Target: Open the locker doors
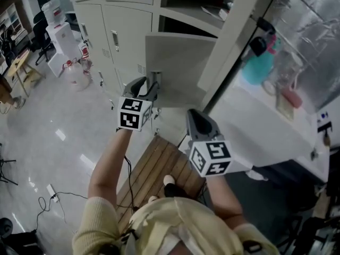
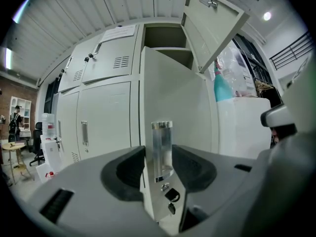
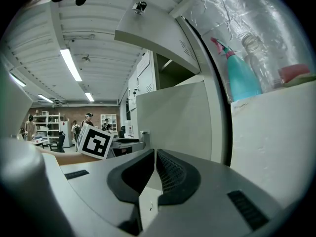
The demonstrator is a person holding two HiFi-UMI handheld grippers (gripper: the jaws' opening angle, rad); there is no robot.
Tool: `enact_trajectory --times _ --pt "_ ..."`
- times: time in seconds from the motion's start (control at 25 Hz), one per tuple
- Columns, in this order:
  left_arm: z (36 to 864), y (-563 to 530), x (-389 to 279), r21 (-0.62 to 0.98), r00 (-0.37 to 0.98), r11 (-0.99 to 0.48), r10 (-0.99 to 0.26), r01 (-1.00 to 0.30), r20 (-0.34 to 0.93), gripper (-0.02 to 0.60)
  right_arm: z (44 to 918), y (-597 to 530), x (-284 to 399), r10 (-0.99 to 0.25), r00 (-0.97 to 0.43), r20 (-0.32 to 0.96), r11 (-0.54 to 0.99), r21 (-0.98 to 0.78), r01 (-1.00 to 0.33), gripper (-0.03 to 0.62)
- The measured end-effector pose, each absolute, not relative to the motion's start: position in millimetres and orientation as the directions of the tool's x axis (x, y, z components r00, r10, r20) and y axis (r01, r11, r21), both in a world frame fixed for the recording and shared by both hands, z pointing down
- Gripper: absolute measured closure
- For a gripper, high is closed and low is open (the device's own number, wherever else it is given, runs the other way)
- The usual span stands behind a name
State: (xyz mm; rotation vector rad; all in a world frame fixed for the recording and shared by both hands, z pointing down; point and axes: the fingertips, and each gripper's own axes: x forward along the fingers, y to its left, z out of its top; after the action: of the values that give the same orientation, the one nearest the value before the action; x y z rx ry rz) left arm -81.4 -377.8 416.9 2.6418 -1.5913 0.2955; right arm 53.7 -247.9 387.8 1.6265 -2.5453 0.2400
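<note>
- Two grippers are seen: the left gripper (image 2: pixel 160 164) and the right gripper (image 3: pixel 153 169).
- Two marker cubes are counted: the left cube (image 1: pixel 134 113) and the right cube (image 1: pixel 211 158).
- Two open doors are counted: the lower door (image 1: pixel 178 68) and the upper door (image 2: pixel 212 26).
- Four closed doors (image 2: pixel 106 117) are counted in the left gripper view.
- One handle (image 2: pixel 162 149) is seen.
- One spray bottle (image 1: pixel 258 68) is seen.
- One bench (image 1: pixel 154 169) is seen.
- At least three people (image 3: pixel 89 118) are made out far off.
</note>
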Motion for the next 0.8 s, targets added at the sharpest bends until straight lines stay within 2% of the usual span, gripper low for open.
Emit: enact_trajectory --times 0.8 --pt "420 -291 -61 -0.104 0.514 -0.535 -0.840 -0.839 0.173 0.420 395 -206 65 -0.923 -0.343 0.175 0.334 -0.081 -0.939 0.588"
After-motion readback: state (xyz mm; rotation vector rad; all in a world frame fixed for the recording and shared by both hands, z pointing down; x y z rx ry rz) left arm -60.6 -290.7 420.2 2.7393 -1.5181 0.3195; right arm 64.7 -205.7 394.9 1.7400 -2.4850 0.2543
